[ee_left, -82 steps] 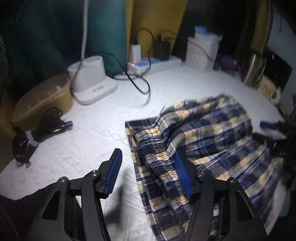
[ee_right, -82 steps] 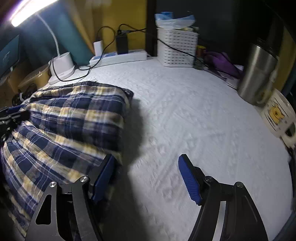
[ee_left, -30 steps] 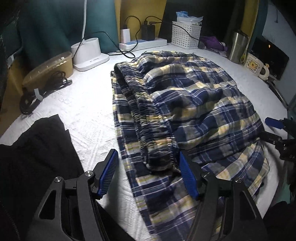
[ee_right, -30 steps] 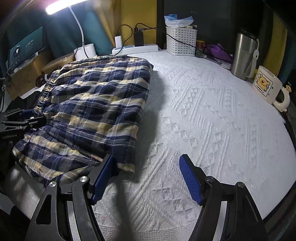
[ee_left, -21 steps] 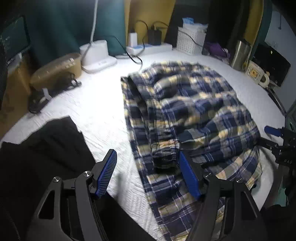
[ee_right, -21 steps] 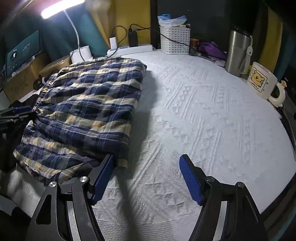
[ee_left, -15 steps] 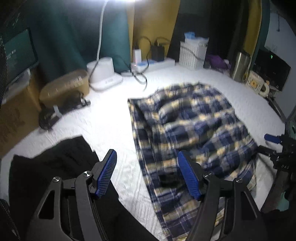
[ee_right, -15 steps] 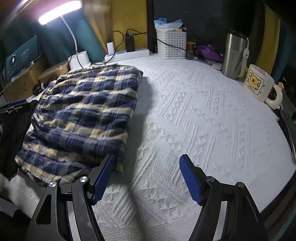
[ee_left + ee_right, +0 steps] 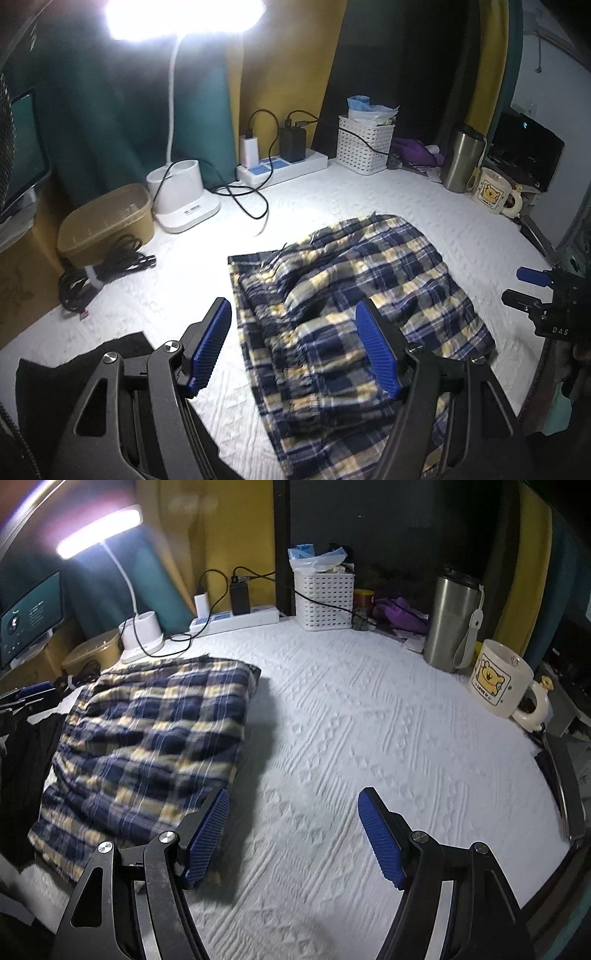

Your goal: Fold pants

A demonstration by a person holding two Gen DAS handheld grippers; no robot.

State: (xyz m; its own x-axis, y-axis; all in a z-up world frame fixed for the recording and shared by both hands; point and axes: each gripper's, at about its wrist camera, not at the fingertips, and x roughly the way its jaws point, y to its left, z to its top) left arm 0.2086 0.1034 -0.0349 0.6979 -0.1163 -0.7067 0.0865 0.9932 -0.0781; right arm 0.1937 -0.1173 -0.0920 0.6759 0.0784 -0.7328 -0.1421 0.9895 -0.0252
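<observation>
beneath both hand-held grippers spreads one counter (image 9: 388,738) under a white textured cloth. on it, the one pair of plaid pants (image 9: 362,295) lies folded in a loose bundle, under and just ahead of the left hand-held gripper (image 9: 295,349) and to the left of the right hand-held gripper (image 9: 293,836). both stand released, blue pads apart and nothing between them; the left one's pads hang over the waistband without pressing it, the right one's left pad overlaps the bundle's near corner.

far ahead of the grippers stand the containers: one tan lidded box (image 9: 107,218), contents hidden; one white lattice basket (image 9: 323,600) stuffed with blue and clear plastic bags; one steel tumbler (image 9: 452,622), lidded; one bear mug (image 9: 496,681), inside unseen. one desk lamp (image 9: 181,199) and one power strip (image 9: 284,170) carrying two chargers sit behind.
</observation>
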